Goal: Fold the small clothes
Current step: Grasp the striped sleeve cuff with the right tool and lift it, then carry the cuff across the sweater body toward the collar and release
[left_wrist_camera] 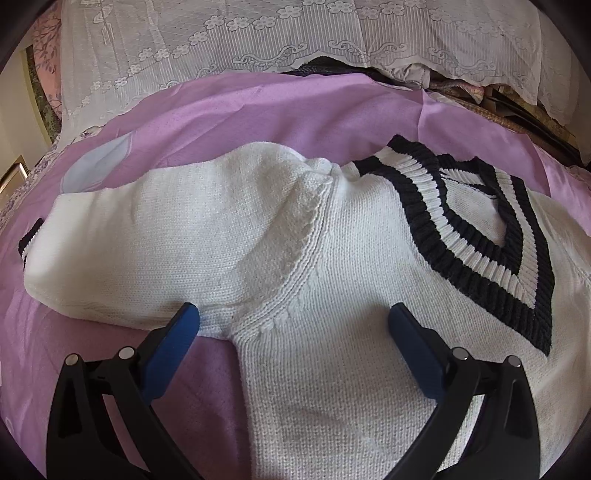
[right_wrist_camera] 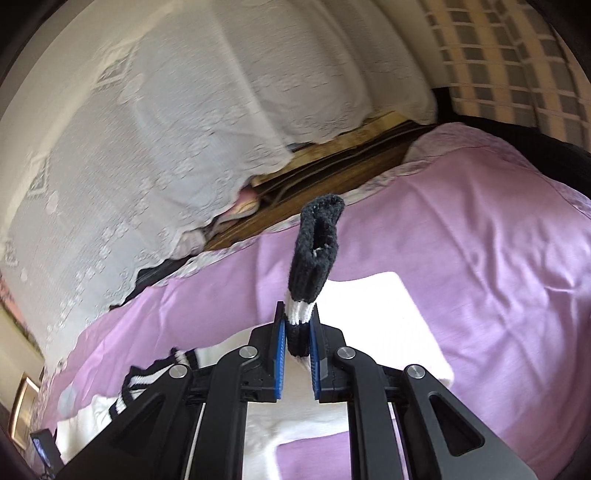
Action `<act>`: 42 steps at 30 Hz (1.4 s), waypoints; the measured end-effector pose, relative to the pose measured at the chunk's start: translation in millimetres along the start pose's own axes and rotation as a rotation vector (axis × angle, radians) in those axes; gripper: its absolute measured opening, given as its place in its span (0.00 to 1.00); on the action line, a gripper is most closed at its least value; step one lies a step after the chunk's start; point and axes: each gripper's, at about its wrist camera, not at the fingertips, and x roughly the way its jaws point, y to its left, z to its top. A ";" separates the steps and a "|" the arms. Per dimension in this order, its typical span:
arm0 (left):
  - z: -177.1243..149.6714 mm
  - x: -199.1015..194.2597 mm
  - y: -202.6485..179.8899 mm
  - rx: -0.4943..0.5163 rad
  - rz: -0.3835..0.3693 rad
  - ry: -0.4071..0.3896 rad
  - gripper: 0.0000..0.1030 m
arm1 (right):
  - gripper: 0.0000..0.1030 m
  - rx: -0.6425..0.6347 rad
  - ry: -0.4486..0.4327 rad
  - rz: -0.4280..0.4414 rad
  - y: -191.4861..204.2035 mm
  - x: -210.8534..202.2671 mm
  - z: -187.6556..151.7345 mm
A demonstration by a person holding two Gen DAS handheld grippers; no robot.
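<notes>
White chunky-knit sweater [left_wrist_camera: 332,280], cotton-like yarn, with a V-neck collar [left_wrist_camera: 476,236] of ribbed navy and white bands: lies spread flat on the lilac-pink bedsheet [left_wrist_camera: 229,110], which is smooth woven cloth with soft creases. No container in view; the sheet bears the sweater only.

Left of the collar: one sleeve [left_wrist_camera: 155,240], plain stocking stitch, lies outward across the sheet, its dark ribbed cuff [left_wrist_camera: 29,236] at the far left end. A raised braided seam runs from the collar down to the armpit.

Below the collar: left gripper [left_wrist_camera: 293,321], black frame with blue pads [left_wrist_camera: 173,354], jaws standing wide apart over the armpit, gripping nothing.

Beyond the collar: white lace coverlet [left_wrist_camera: 295,33], flower and scroll pattern, scalloped edge, draped over piled bedding.

Right of the collar, from the right wrist view: right gripper [right_wrist_camera: 297,325], jaws pinched closed on the other sleeve's ribbed cuff [right_wrist_camera: 314,254], black with a white stripe, which stands upright above the pads, clear of the sheet. The white sleeve fabric trails below. A beige and grey checked cloth [right_wrist_camera: 517,62] shows at far upper right.
</notes>
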 end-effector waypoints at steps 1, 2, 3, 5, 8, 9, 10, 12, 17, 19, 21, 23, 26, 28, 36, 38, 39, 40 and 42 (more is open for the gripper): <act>0.4 0.2 -0.1 0.000 0.001 0.000 0.96 | 0.11 -0.019 0.006 0.012 10.0 0.2 -2.3; -0.2 -0.1 -0.2 0.000 0.001 0.000 0.96 | 0.11 -0.037 0.010 0.023 19.7 0.2 -4.8; -0.2 -0.1 -0.2 0.000 0.001 0.000 0.96 | 0.11 -0.052 0.015 0.036 29.1 0.2 -7.3; -0.1 0.2 -0.3 -0.001 0.003 0.000 0.96 | 0.11 -0.076 0.026 0.063 52.2 0.2 -13.7; 0.3 0.7 -0.8 -0.002 0.006 0.001 0.96 | 0.11 -0.101 0.044 0.108 80.3 0.6 -22.2; 0.1 0.6 -0.8 -0.002 0.007 0.001 0.96 | 0.11 -0.107 0.052 0.123 88.4 1.4 -24.9; 0.2 0.8 -1.1 -0.002 0.009 0.001 0.96 | 0.11 -0.113 0.060 0.134 96.8 2.6 -28.0; 0.2 0.8 -1.7 -0.001 0.013 0.002 0.96 | 0.11 -0.130 0.074 0.155 115.1 4.9 -35.5; 13.4 -9.7 11.2 -0.083 -0.084 0.031 0.96 | 0.11 -0.157 0.122 0.205 147.3 10.7 -52.5; 25.0 -19.7 19.6 -0.170 -0.245 0.022 0.96 | 0.11 -0.166 0.140 0.224 155.8 13.5 -56.1; 39.4 -23.7 14.8 -0.196 -0.327 0.027 0.96 | 0.11 -0.175 0.155 0.244 164.3 16.3 -58.7; 54.5 -23.2 0.0 -0.161 -0.337 0.025 0.96 | 0.11 -0.185 0.170 0.266 175.3 19.2 -62.2; 65.4 -17.4 -14.3 -0.145 -0.330 0.000 0.96 | 0.11 -0.217 0.181 0.278 190.3 25.1 -69.4; 64.0 -6.2 -17.4 -0.163 -0.387 0.015 0.96 | 0.11 -0.236 0.202 0.281 197.6 32.1 -77.8; 57.3 13.9 16.3 -0.307 -0.420 0.001 0.96 | 0.11 -0.280 0.280 0.316 226.0 57.2 -104.6; 57.9 18.7 18.8 -0.306 -0.398 0.012 0.96 | 0.11 -0.294 0.289 0.317 232.5 61.9 -109.2; 57.6 20.8 19.2 -0.304 -0.390 0.019 0.96 | 0.11 -0.303 0.301 0.318 235.0 65.6 -111.9; 57.0 23.2 18.5 -0.300 -0.386 0.026 0.96 | 0.12 -0.311 0.312 0.317 236.9 69.3 -114.5; 56.6 24.9 15.9 -0.280 -0.370 0.028 0.96 | 0.16 -0.334 0.351 0.312 239.0 79.4 -122.3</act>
